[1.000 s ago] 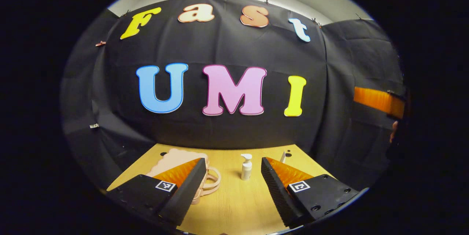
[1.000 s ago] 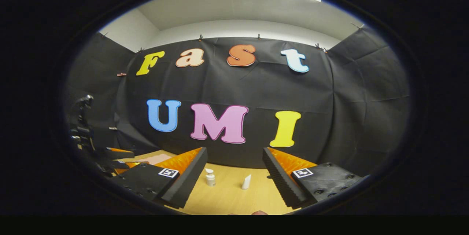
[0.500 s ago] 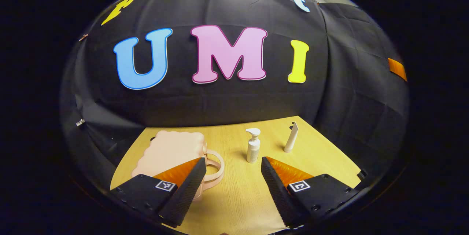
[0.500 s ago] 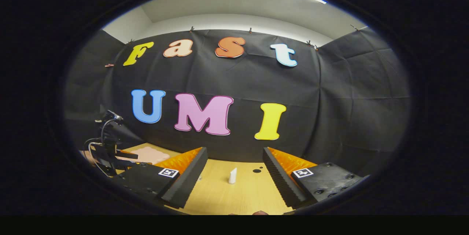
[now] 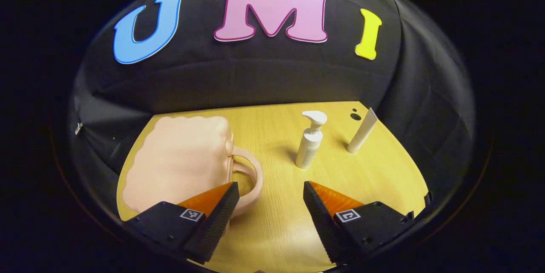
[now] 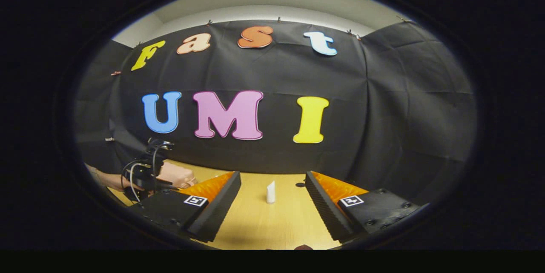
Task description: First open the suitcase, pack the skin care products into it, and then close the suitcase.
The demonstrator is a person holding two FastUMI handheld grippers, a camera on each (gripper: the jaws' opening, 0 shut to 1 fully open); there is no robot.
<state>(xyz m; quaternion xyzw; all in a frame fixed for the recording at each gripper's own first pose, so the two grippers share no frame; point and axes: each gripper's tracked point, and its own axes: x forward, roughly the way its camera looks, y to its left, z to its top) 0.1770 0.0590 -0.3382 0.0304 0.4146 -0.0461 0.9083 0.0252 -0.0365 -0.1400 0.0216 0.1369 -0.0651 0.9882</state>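
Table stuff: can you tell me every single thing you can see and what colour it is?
Table: one, light wood, in front of the black cloth wall.
Suitcase: one, pale pink, shut, lying flat at the table's left, handles towards the middle.
Pump bottle: one, white, upright near the middle.
Tube: one, white, standing on its cap, right of the pump bottle.
Left gripper: one, open, empty, above the table beside the suitcase handles.
Right gripper: one, open, empty, facing the tube.
Hand: one, holding the left gripper.
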